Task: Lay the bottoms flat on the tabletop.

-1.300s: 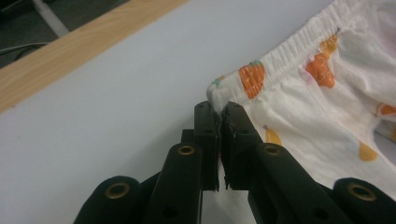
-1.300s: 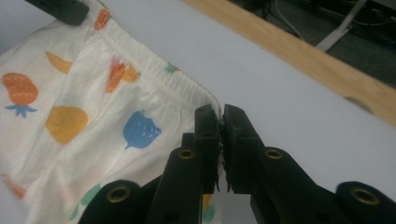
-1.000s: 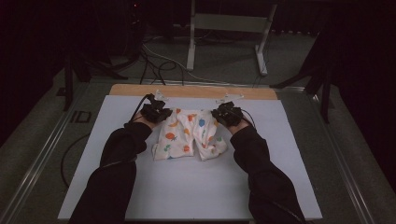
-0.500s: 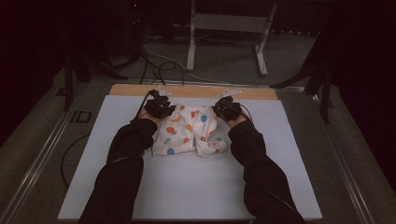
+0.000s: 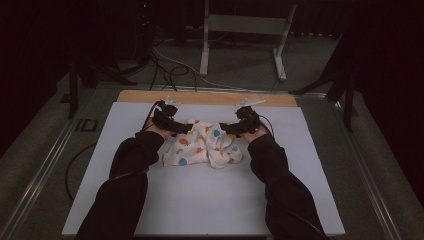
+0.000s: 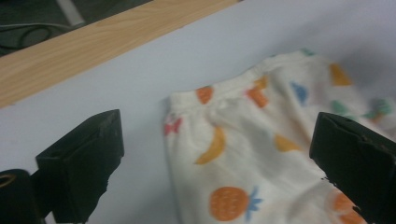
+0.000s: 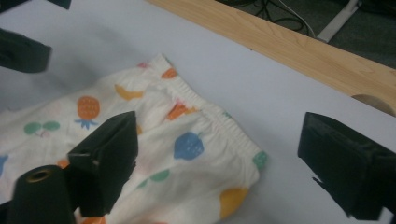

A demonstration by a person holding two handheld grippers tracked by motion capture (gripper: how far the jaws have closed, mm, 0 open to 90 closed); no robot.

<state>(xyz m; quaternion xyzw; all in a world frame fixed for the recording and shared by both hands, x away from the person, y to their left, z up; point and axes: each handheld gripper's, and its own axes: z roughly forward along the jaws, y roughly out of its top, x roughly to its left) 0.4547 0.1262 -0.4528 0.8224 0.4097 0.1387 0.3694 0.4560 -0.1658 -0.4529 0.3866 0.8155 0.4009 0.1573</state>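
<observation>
Both grippers are now set closer to the garment's far corners than a second ago, and the forearms are drawn in toward each other. On the white table cover (image 5: pixel 200 200) a small pair of fruit-print shorts (image 5: pixel 205 145) is laid, rumpled, with the elastic waistband (image 7: pixel 219 122) turned toward the far wooden edge (image 5: pixel 210 97) and the leg ends toward the person.

The waistband's long axis is run left to right across the table, so each end is matched to one hand. The left gripper (image 5: pixel 172 124) is placed at the band's left end, the right gripper (image 5: pixel 240 126) at its right end, and neither arm is clearly the nearer.

In the left gripper view the jaws are spread wide, with the waistband corner (image 6: pixel 175 105) seen between them and nothing clasped. In the right gripper view the jaws are likewise parted, one over the cloth and one beyond the band's corner (image 7: pixel 259 158), over bare cover. Whether any jaw is touching the fabric cannot be told.

As a judgement, a pinch at both corners is being lined up; each corner must be brought fully between its jaws first.
</observation>
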